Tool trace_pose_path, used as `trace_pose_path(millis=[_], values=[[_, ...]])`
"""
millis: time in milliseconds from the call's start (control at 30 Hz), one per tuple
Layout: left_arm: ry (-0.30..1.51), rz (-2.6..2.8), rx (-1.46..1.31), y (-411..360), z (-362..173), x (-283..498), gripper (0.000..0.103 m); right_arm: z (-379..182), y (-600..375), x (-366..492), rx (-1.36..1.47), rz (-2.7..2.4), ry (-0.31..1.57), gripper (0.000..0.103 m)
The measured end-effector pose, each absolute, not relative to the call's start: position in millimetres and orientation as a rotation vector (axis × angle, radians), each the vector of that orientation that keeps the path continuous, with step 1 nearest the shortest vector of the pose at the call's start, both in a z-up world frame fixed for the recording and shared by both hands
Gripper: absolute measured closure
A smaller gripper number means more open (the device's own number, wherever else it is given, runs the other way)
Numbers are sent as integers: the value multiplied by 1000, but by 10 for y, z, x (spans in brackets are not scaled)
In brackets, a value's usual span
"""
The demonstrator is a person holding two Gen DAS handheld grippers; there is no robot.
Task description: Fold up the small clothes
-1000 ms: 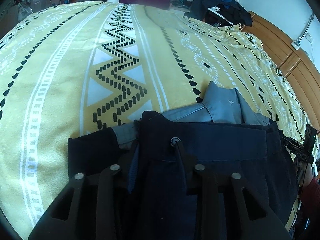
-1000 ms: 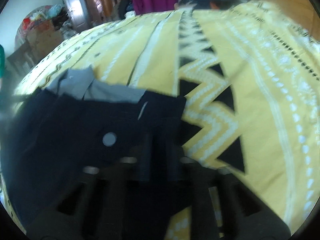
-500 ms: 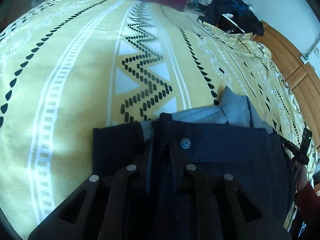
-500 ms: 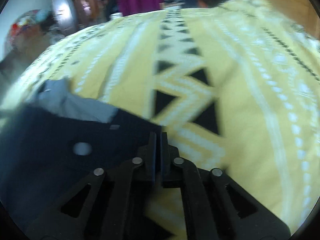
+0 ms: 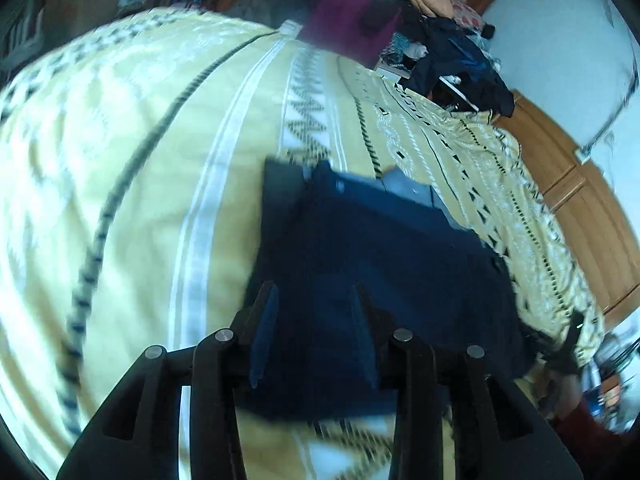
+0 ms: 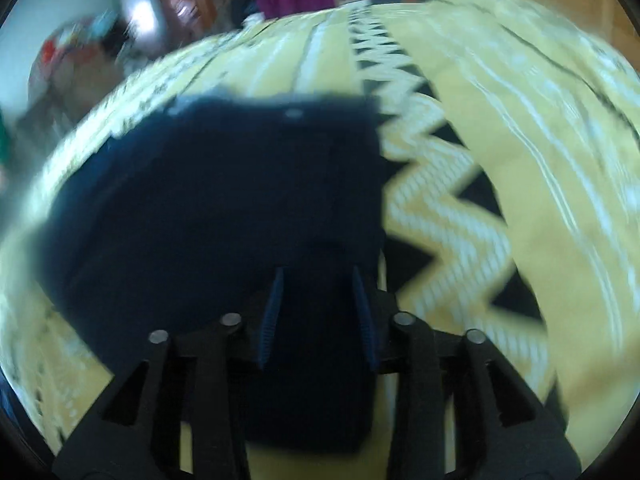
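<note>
Where both claws were pinching the dark cloth a moment ago, they now stand spread and drawn back: the left claw point(image 5: 314, 328) hangs over the near half of the navy garment point(image 5: 360, 264) with its blue pads apart, and the right claw point(image 6: 318, 316) hovers the same way above the near edge, gripping nothing. Released, the garment lies as a squarish packet on the bed point(image 5: 120, 200), a button point(image 5: 340, 186) showing near its far edge and a grey-blue piece point(image 5: 408, 188) peeking out beyond it. That reads as a fold just laid down and let go; whether another fold is needed is hard to judge through the blur. Yellow bedding with zigzag bands point(image 6: 432, 184) spreads all round. Beyond the bed there's a magenta garment point(image 5: 348, 28), a heap of dark clothes point(image 5: 460, 64) and wooden panelling point(image 5: 580, 216).
</note>
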State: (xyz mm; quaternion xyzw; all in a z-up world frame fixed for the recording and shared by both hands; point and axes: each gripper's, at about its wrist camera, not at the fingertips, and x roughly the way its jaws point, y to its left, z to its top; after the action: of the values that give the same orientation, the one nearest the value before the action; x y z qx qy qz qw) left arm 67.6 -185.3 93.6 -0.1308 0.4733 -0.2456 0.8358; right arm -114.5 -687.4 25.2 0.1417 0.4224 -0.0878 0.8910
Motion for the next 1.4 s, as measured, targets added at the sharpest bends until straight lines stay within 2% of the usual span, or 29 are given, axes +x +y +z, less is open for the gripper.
trace_pose_path(millis=[33, 67, 233, 300, 367, 433, 567, 633, 667, 700, 833, 933, 1067, 1100, 1133, 1167, 1200, 1233, 1267, 1400], values=[[1017, -520, -312, -1785, 900, 534, 65, 266, -6898, -1263, 337, -218, 875, 43], [1033, -499, -339, -1721, 843, 368, 64, 263, -6920, -1348, 372, -235, 870, 36], [1097, -500, -458, -1688, 521, -52, 61, 278, -6884, -1631, 445, -261, 866, 36], [1098, -479, -502, -1715, 400, -12, 55, 290, -6823, -1635, 430, -261, 876, 34], [1065, -446, -557, -1708, 333, 65, 55, 285, -6772, -1598, 410, -264, 885, 30], [1021, -416, -594, -1735, 290, 147, 48, 275, -6720, -1568, 402, -264, 893, 28], [976, -339, -622, -1798, 201, 303, 47, 231, -6655, -1536, 385, -275, 909, 25], [957, -304, -643, -1778, 170, 331, 59, 210, -6639, -1520, 375, -281, 915, 24], [942, -290, -662, -1732, 162, 325, 78, 199, -6634, -1517, 372, -283, 919, 24], [922, -283, -693, -1659, 141, 306, 91, 200, -6632, -1515, 371, -284, 921, 24], [896, -312, -793, -1508, 46, 255, 95, 199, -6622, -1496, 368, -286, 934, 24], [898, -303, -807, -1513, 5, 294, 88, 202, -6605, -1488, 370, -305, 941, 24], [877, -354, -705, -1732, 127, 365, 44, 258, -6566, -1466, 389, -336, 959, 25], [875, -362, -696, -1759, 142, 407, 41, 296, -6539, -1463, 396, -337, 960, 25], [877, -362, -693, -1789, 144, 449, 44, 353, -6498, -1453, 400, -331, 956, 26], [886, -369, -699, -1799, 143, 490, 51, 464, -6413, -1428, 387, -329, 938, 26], [883, -387, -718, -1788, 150, 519, 75, 571, -6341, -1392, 381, -312, 918, 26], [874, -411, -721, -1795, 184, 539, 87, 648, -6291, -1350, 383, -290, 903, 26], [855, -421, -687, -1822, 253, 518, 93, 769, -6217, -1273, 381, -255, 880, 26], [757, -508, -484, -2147, 642, 375, 93, 1272, -5835, -660, 357, -56, 786, 24]])
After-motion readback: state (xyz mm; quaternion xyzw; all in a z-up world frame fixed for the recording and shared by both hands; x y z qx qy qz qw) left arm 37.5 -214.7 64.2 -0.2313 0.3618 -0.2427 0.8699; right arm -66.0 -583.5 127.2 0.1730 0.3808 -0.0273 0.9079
